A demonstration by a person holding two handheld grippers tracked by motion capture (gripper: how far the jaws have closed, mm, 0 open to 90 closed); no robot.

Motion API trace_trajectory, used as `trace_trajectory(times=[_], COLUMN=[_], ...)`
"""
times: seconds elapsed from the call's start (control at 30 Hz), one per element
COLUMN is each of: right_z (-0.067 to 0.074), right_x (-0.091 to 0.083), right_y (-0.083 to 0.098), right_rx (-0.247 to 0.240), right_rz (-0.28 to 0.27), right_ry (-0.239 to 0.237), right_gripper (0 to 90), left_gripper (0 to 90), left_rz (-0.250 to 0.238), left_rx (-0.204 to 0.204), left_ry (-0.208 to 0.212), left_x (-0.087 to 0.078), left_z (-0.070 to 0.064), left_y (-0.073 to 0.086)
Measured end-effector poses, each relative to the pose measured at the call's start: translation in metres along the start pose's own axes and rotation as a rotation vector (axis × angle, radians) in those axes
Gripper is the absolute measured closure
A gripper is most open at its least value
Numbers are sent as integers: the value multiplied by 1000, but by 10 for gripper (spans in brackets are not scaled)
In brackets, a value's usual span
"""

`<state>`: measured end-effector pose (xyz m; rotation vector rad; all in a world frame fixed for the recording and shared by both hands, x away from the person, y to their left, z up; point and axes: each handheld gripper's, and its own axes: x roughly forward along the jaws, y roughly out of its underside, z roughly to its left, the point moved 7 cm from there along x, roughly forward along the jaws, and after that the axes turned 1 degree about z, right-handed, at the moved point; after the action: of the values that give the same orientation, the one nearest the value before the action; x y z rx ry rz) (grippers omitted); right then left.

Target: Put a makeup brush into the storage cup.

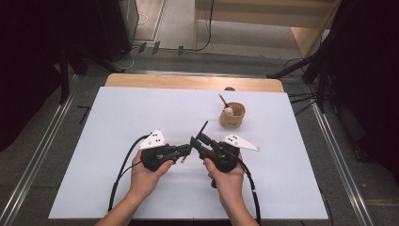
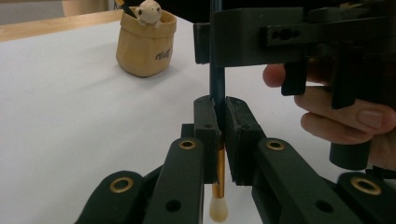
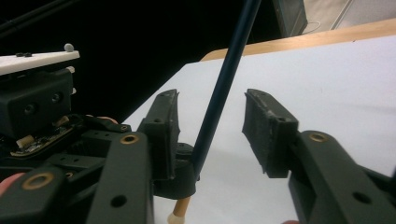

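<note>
The left gripper (image 2: 219, 135) grips a brush (image 2: 217, 93) near the counter's (image 1: 117, 141) middle. The right gripper's (image 3: 212, 126) jaws stand open around its handle. The handover is unfinished; the cup (image 1: 232, 116) stands far right.

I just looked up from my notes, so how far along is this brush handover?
Done: the left gripper is clamped on the brush. In hand: the right gripper brackets its dark handle, pads not yet touching. Left: gripping it and, probably, putting it into the cup.
</note>
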<state>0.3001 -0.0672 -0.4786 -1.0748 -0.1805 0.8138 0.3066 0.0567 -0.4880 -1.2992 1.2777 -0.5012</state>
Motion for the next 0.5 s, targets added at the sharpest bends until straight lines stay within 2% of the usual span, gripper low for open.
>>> trace_trajectory(times=[0.27,0.5], right_z=[-2,-1], right_x=[-1,0], right_y=[1,4], right_rx=[86,124], right_rz=[-13,6], right_ry=[-48,-85], right_gripper=[743,850], left_gripper=[851,850], left_rz=[-1,-10], left_rx=[3,6], left_ry=[6,8], left_x=[2,3], left_z=[-3,-5], left_y=[1,1])
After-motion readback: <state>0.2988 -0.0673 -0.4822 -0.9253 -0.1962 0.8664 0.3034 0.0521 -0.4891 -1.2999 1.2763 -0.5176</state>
